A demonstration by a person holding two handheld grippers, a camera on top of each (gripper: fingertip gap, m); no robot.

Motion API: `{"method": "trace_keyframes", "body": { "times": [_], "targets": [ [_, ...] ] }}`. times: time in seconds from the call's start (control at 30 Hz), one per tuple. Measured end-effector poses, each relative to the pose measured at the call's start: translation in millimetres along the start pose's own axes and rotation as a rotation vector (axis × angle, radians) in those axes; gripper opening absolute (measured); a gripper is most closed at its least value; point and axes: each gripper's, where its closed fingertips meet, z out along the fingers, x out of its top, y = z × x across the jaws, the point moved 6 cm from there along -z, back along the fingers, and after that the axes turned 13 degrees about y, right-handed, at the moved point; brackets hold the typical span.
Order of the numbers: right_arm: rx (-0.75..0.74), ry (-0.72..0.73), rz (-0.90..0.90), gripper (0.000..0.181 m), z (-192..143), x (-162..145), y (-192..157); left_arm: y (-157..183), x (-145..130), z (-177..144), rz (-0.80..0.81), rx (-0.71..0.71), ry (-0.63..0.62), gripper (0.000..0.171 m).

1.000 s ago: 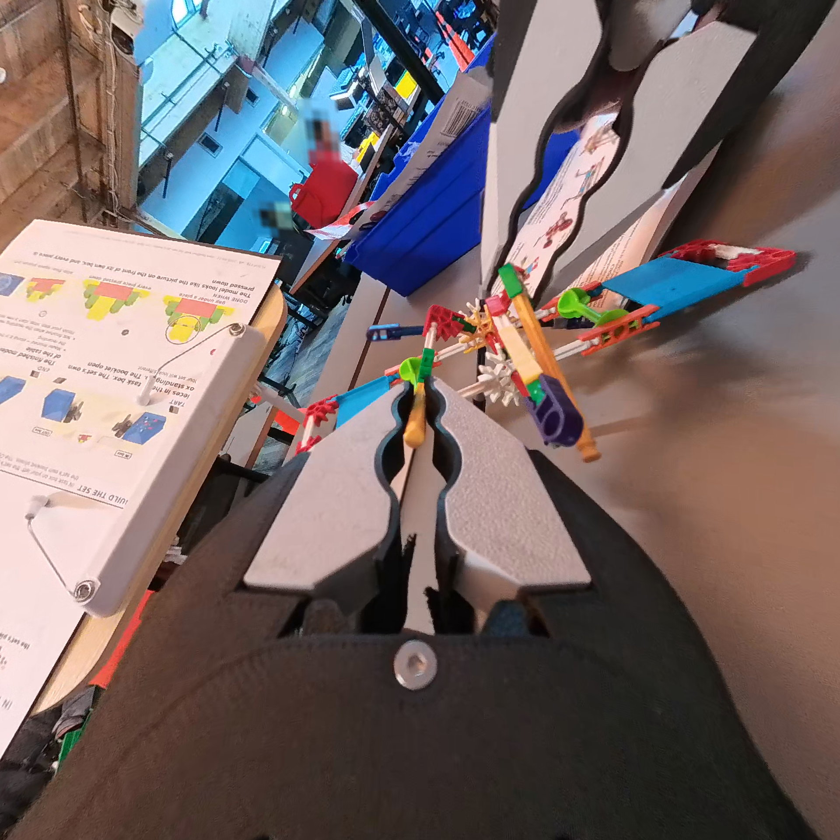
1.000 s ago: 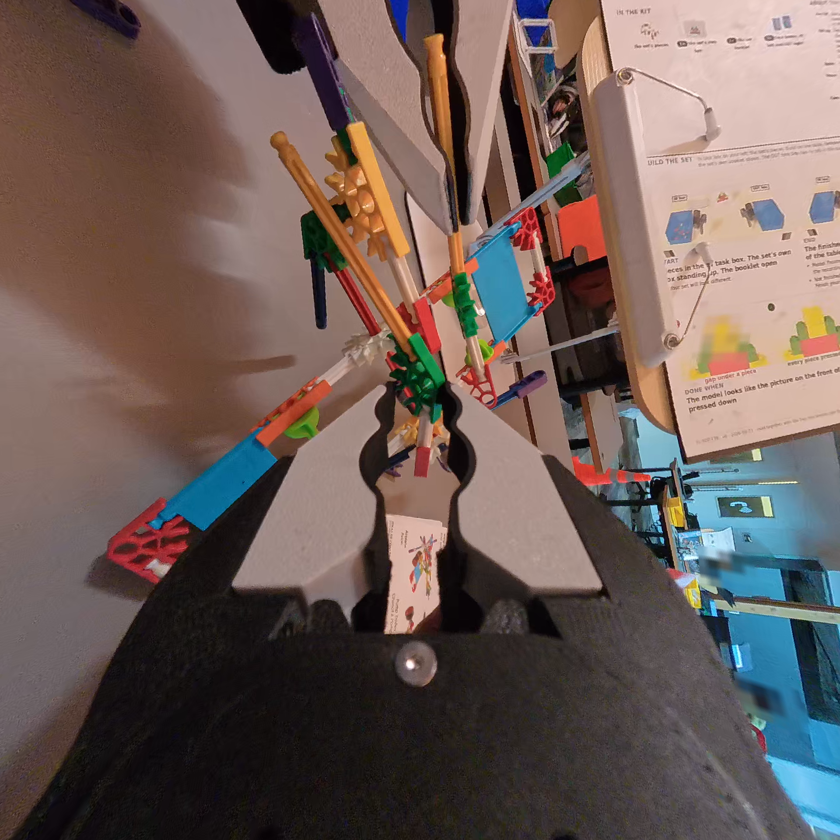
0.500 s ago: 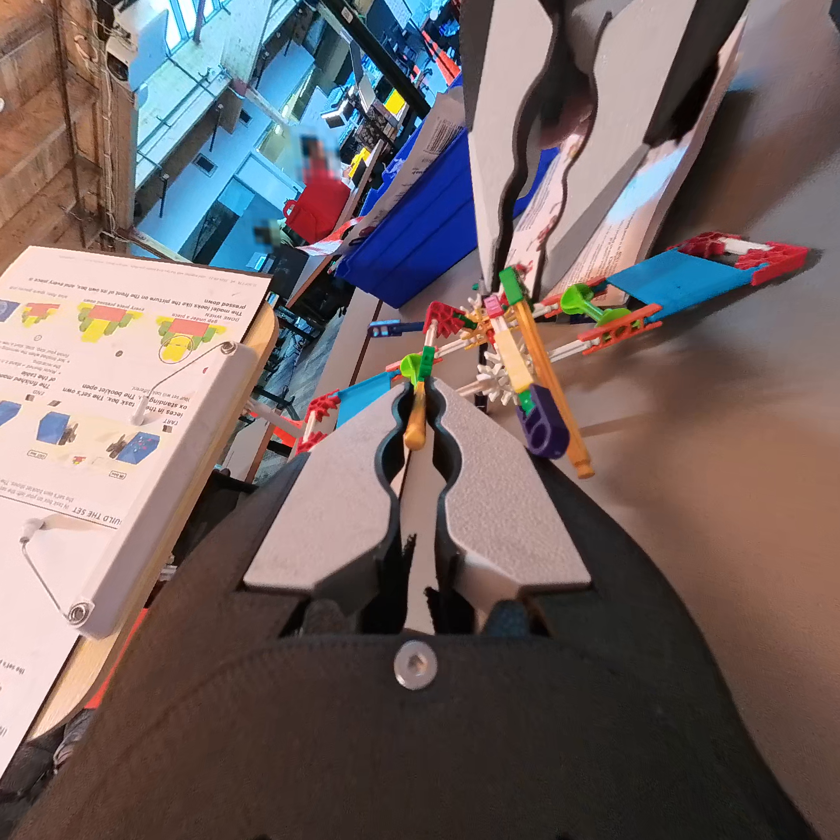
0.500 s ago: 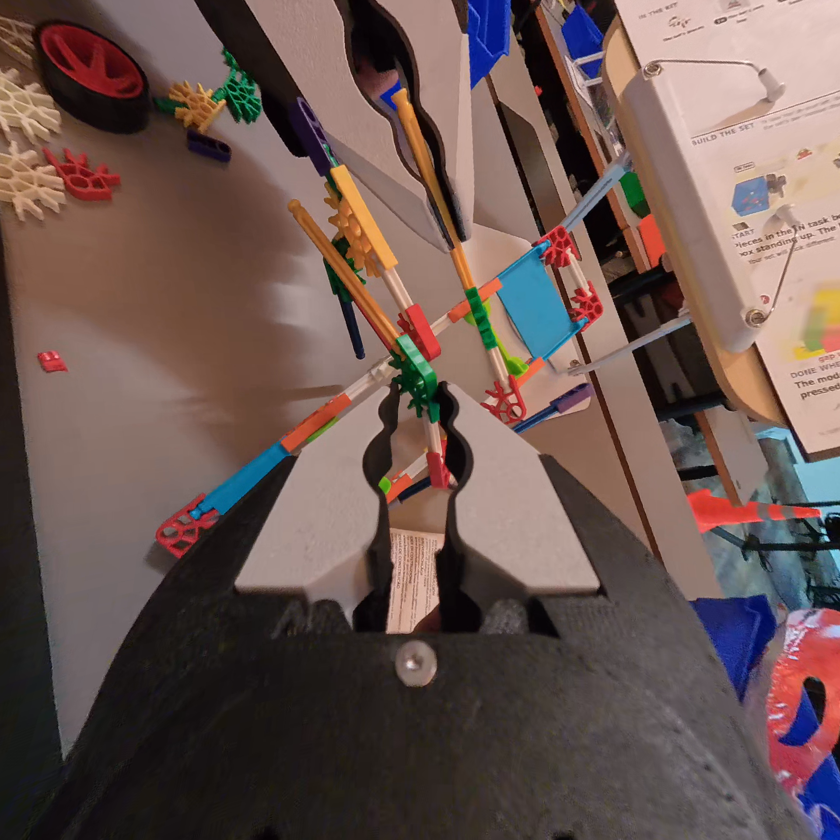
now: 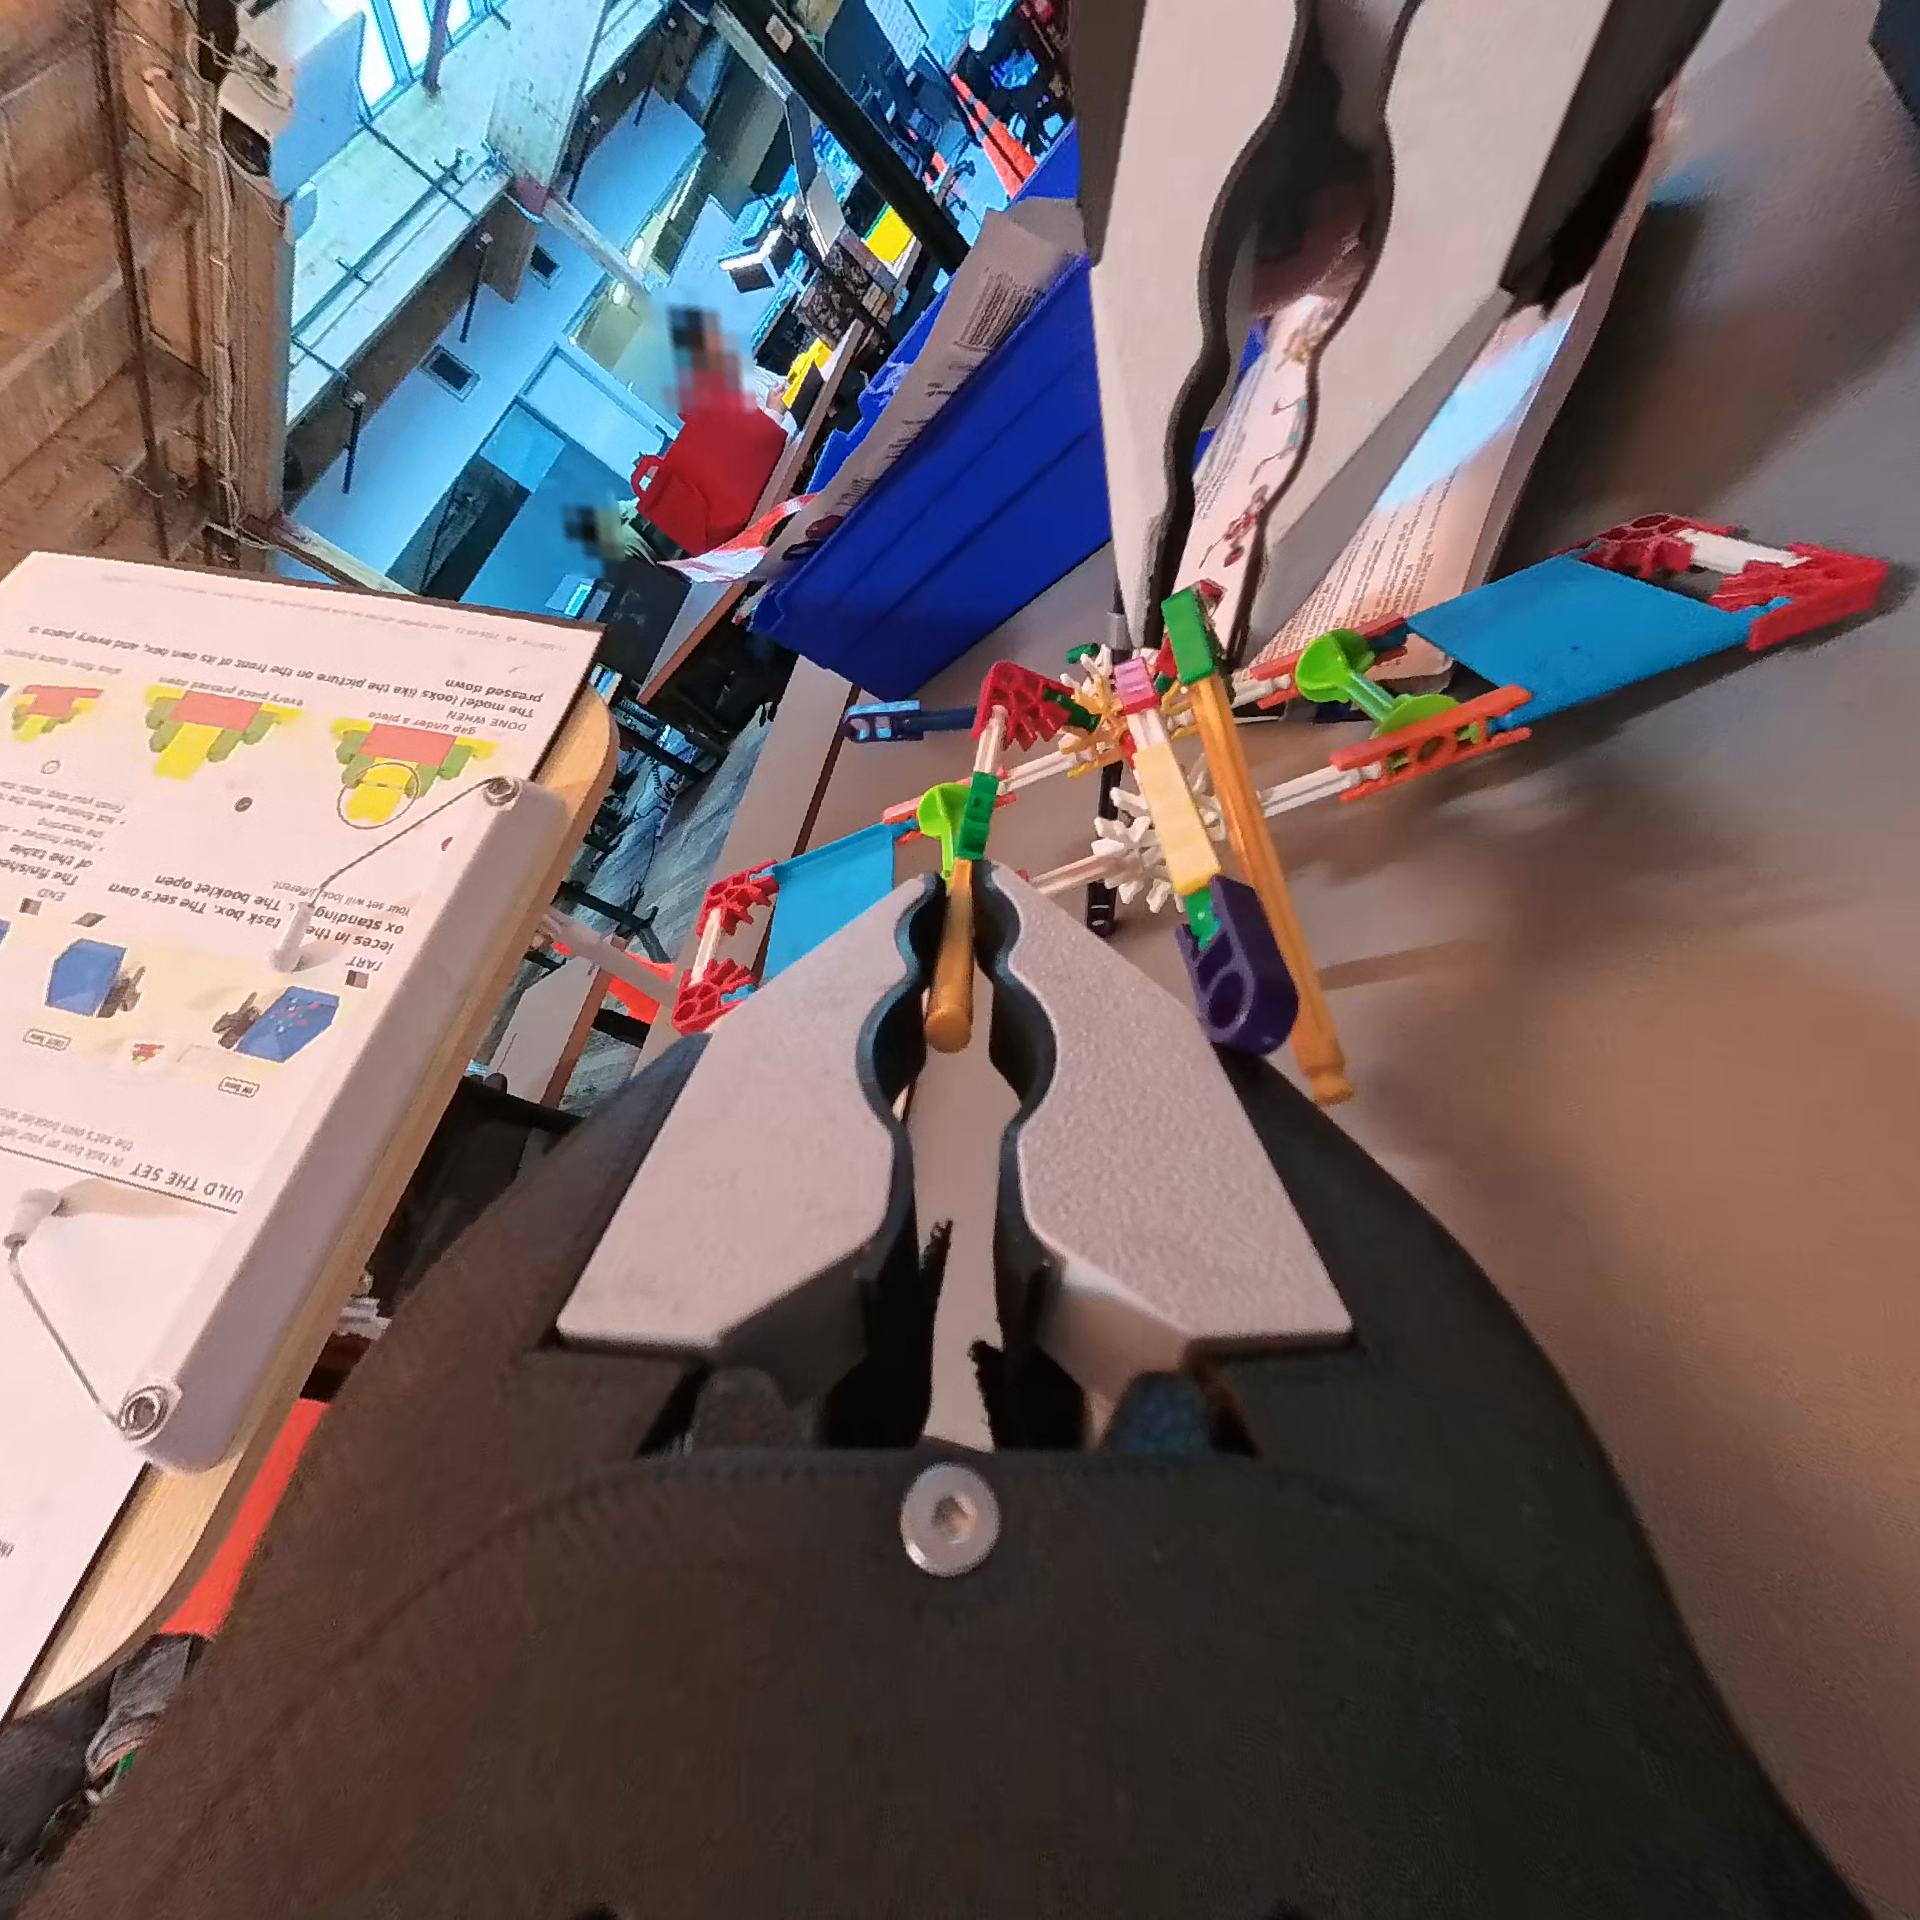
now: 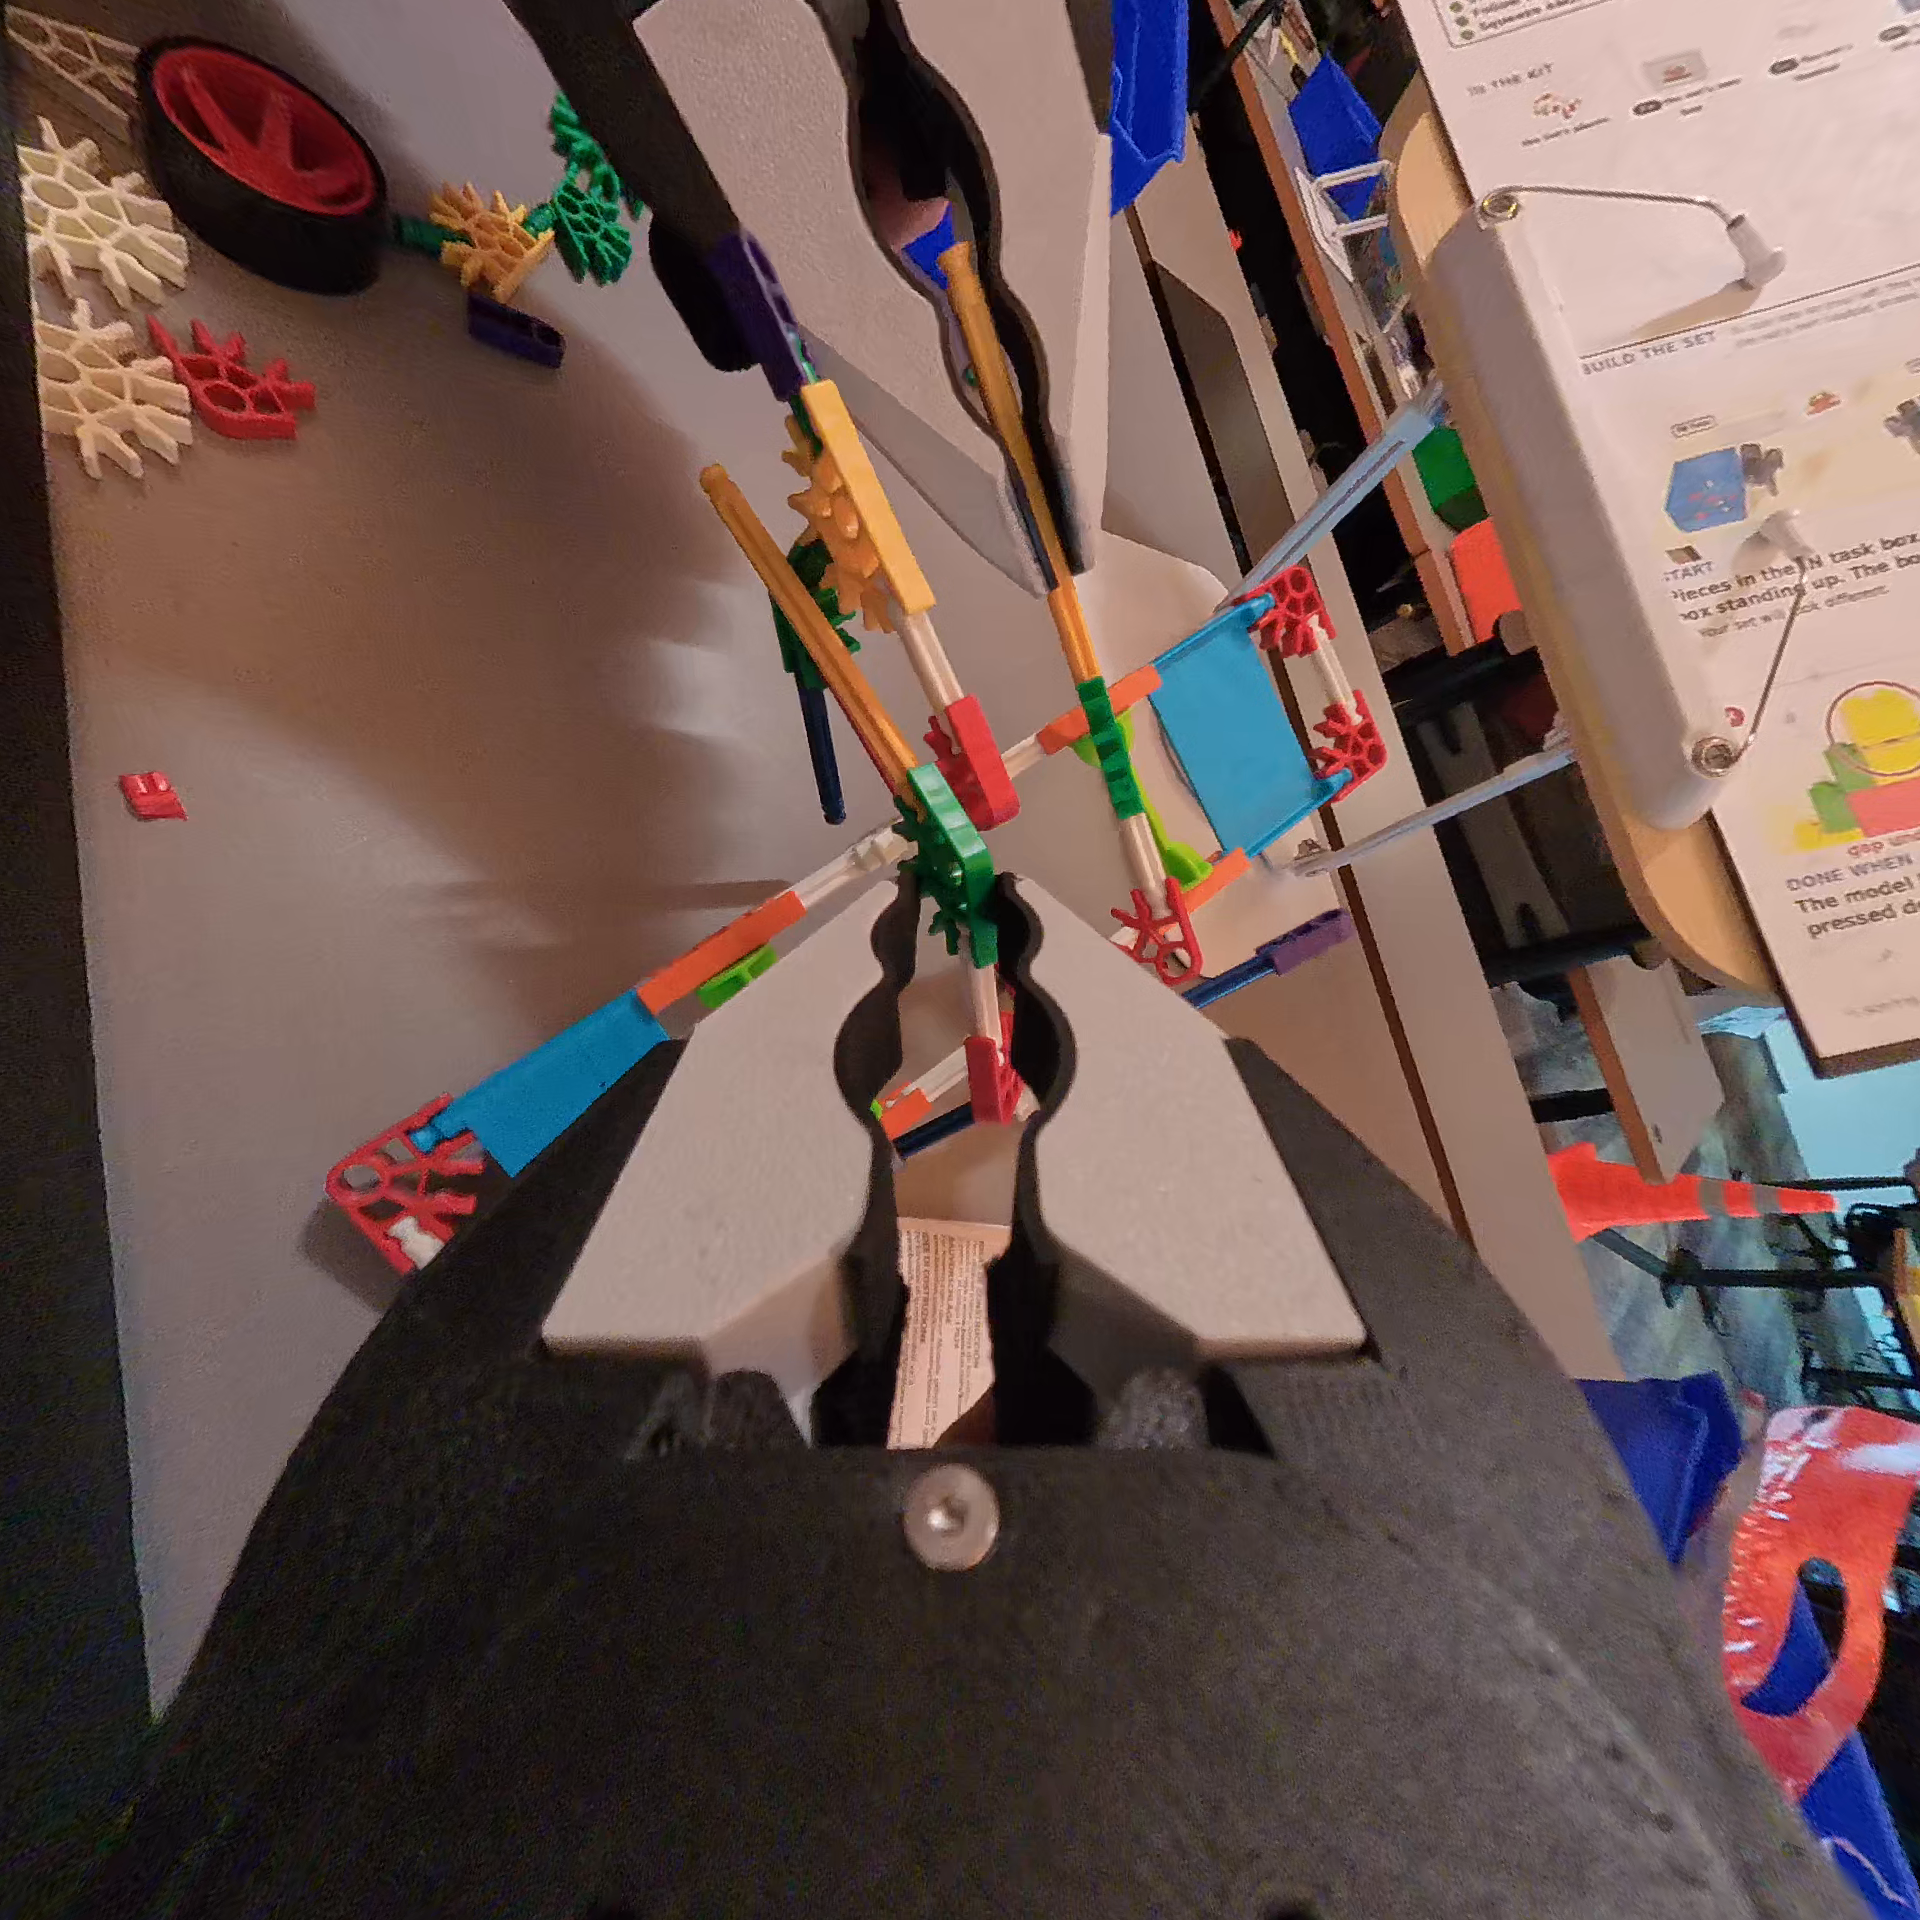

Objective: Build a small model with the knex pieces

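Spiky plastic rod-model [image 5: 1143, 769] pinched by L gripper [image 5: 961, 894], R gripper [image 6: 956, 894].

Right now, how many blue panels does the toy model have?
2. One blue panel sits on the model's far wing beside the clipboard; the other blue panel is on the near wing, low left. More could be hidden.

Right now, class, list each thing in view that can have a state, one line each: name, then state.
Left gripper: shut on the yellow rod.
Right gripper: shut on the green connector.
Model: assembled, held between both grippers over the table.
Wheel: loose, lying on the table.
White connectors: loose, flat on the table.
Board: tilted, sheet clipped on.
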Motion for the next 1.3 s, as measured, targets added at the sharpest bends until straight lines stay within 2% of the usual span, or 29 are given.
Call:
{"method": "trace_keyframes", "body": {
  "times": [0.37,0.73,0.93,1.0,1.1,1.17,1.23,1.3],
  "targets": [
    [-0.014,-0.042,-0.109,0.011,2,2,-7,1,-4,-3,-0.037,-0.052,-0.030,0.004],
    [-0.016,-0.036,-0.104,0.009,2,-2,-8,-2,-1,-21,-0.103,-0.158,-0.052,0.021],
    [-0.015,-0.034,-0.112,0.008,5,0,-9,0,19,-36,-0.159,-0.230,-0.011,0.020],
    [-0.014,-0.036,-0.120,0.008,6,2,-11,11,19,-31,-0.118,-0.253,-0.052,0.020],
    [-0.008,-0.032,-0.120,0.008,8,5,-13,16,5,-22,-0.055,-0.217,-0.172,0.023],
    [-0.007,-0.025,-0.114,0.008,9,6,-14,18,-1,-20,-0.088,-0.224,-0.195,0.020],
    [-0.016,-0.032,-0.126,0.007,9,6,-13,18,-3,-19,-0.128,-0.230,-0.203,0.010],
    [-0.023,-0.038,-0.140,0.007,9,6,-14,18,-4,-17,-0.161,-0.222,-0.218,0.008]
  ]
}}
